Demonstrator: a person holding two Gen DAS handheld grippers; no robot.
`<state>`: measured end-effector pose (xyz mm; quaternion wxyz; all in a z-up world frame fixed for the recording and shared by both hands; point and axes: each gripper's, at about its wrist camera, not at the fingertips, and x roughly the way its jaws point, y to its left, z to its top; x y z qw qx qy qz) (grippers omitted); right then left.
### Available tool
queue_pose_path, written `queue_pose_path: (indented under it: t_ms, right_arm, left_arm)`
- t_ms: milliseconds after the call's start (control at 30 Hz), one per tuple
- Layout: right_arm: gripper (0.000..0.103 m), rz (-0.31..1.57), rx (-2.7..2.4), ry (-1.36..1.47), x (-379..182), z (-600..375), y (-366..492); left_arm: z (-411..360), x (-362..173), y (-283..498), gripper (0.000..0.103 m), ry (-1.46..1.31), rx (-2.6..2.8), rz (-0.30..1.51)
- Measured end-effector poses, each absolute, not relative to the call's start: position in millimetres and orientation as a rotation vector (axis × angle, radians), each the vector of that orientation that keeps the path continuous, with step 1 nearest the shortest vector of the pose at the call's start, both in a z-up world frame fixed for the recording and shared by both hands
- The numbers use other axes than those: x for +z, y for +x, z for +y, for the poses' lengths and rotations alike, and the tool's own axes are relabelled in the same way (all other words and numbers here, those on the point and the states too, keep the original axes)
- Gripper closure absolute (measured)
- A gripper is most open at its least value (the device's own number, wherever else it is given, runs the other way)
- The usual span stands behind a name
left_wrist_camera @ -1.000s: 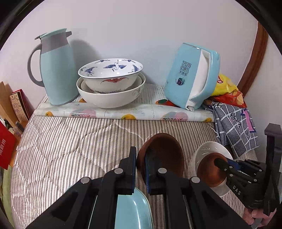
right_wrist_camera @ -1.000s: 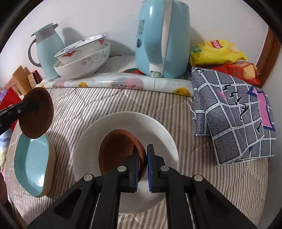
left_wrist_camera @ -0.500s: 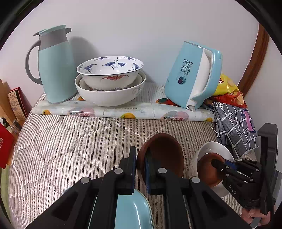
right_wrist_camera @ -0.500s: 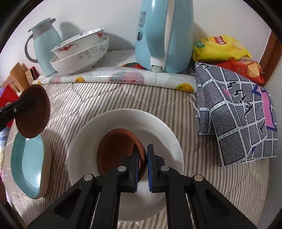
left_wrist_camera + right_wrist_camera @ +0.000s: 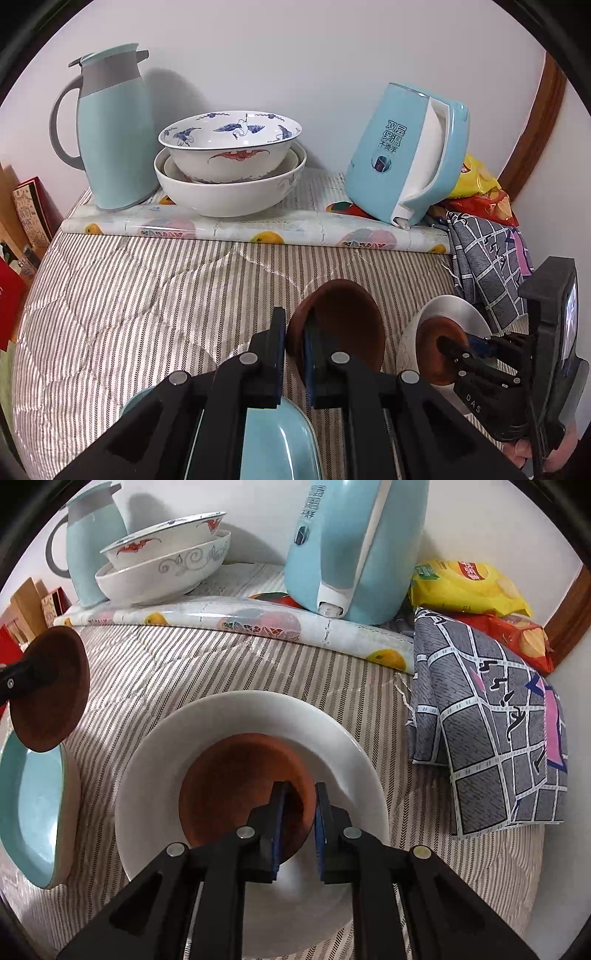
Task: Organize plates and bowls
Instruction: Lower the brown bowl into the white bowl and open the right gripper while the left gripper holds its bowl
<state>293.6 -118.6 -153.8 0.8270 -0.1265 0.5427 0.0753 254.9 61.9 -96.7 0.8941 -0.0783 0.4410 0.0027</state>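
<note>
Brown saucer (image 5: pixel 236 786) lies in white plate (image 5: pixel 177 746), right gripper (image 5: pixel 298 827) just loosened astride its rim.

Thermos jug (image 5: pixel 110 125): pale blue, upper left.
Electric kettle (image 5: pixel 406 155): pale blue, tilted, upper right.
Snack bags (image 5: pixel 469 587): yellow and red, far right.
Patterned cloth (image 5: pixel 491 731): grey, folded, right.
Striped quilt (image 5: pixel 147 295): spread across centre.

Striped quilt (image 5: pixel 140 295) before my claws: open passage. Back row blocked: jug (image 5: pixel 110 125), stacked bowls (image 5: pixel 229 166), kettle (image 5: pixel 406 158). Right: folded cloth (image 5: pixel 495 723).
</note>
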Motion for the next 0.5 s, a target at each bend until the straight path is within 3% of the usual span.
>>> queue_pose_path:
  t_ms: [167,400,500]
  right_arm:
    - [0.081,1.164,0.154,-0.327,-156.5,-111.9,290.9]
    - [0.06,1.156,0.147,-0.323,-153.2,-107.3,288.8]
    - [0.058,1.135,0.145,-0.31,-145.4,-108.6,285.0]
  left_arm:
    - [62.3,-97.6,252.8,0.094,-0.162,0.006,0.918]
    - [61.2,-95.3,249.5,0.094,-0.16,0.0,0.921]
    - [58.2,-92.2,246.2,0.094,-0.153,-0.005,0.916]
